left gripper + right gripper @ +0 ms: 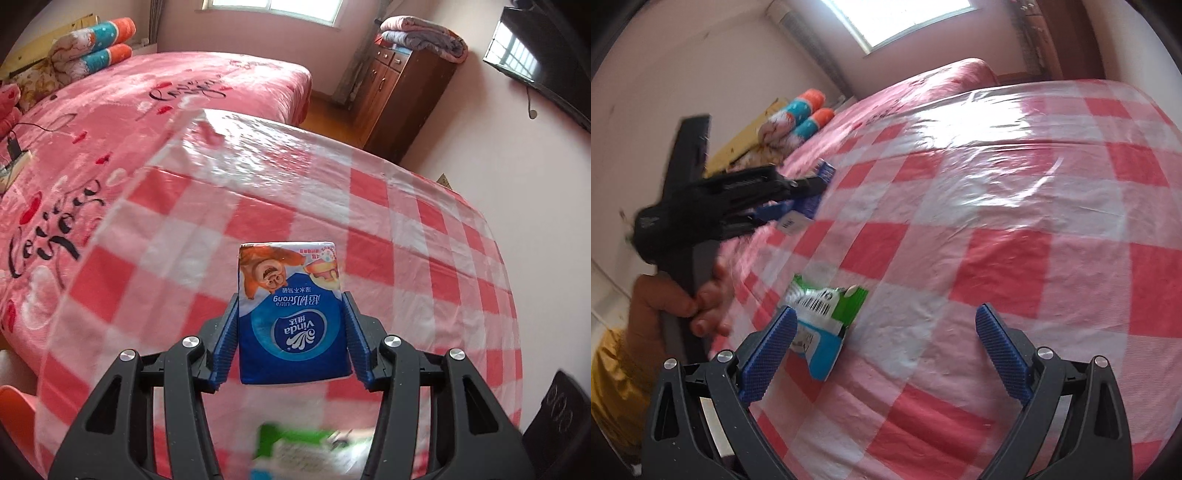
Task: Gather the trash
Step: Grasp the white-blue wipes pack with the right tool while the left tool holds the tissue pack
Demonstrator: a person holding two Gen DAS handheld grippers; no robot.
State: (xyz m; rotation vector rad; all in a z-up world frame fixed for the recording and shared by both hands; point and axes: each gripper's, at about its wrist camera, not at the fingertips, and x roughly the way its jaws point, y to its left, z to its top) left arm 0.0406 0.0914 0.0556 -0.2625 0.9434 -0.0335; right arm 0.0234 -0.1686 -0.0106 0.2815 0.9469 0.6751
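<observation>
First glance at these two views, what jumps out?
The blue Vinda tissue pack gripped upside down in the left tool, held above the red-and-white checked tablecloth. Next, the green and blue wrapper lying on that cloth just ahead of the right tool, whose jaws stand wide open with nothing between them. Behind the table, the pink bedspread fills the background.

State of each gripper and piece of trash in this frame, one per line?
Left gripper: shut on the tissue pack.
Tissue pack: held clear of the table, print upside down.
Right gripper: open, empty.
Green wrapper: lying crumpled on the checked cloth, beside the right gripper's left finger.
</observation>
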